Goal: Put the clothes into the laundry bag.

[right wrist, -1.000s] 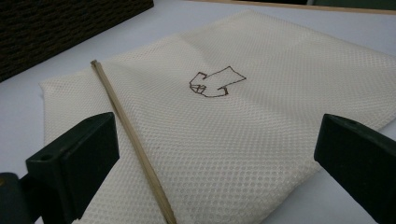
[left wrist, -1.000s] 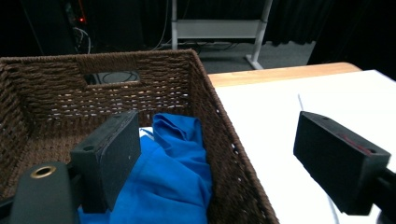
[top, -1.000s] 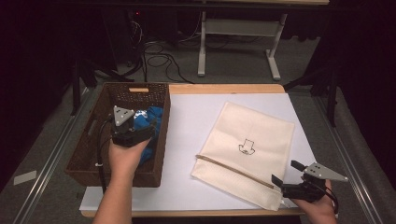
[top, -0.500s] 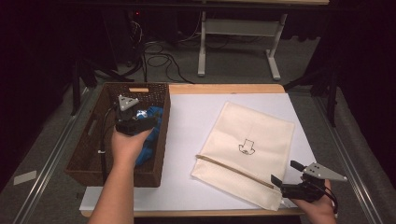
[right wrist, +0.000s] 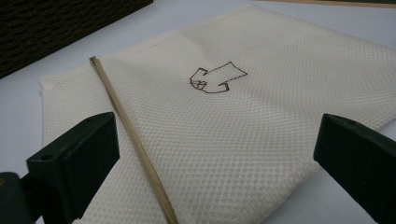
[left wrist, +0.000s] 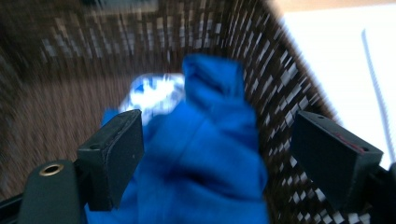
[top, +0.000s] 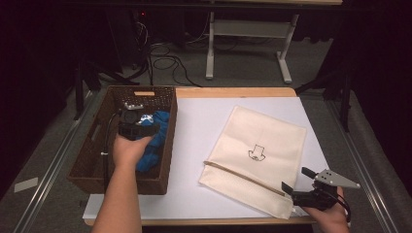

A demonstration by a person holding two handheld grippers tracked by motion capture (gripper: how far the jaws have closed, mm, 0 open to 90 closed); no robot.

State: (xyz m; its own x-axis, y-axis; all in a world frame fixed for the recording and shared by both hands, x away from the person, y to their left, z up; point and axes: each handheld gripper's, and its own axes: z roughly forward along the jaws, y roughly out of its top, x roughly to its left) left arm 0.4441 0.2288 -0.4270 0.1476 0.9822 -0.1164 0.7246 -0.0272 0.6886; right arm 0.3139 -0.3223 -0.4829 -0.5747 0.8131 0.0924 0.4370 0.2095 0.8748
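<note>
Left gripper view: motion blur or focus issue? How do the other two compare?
Left gripper view: streaked smear across the basket weave and blue cloth looks like motion blur; the claw's own jaws stay fairly crisp. Right gripper view: sharp mesh on the cream bag. High view: evenly lit table, dark surroundings.

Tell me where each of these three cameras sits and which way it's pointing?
High view: above the person's side, looking forward and down on the table; forearms, left gripper and right gripper show.
Left gripper view: rides the left gripper, facing blue cloth in the basket; open jaws show.
Right gripper view: rides the right gripper, facing the cream bag; open jaws show.
Shared: basket and bag appear in several.
</note>
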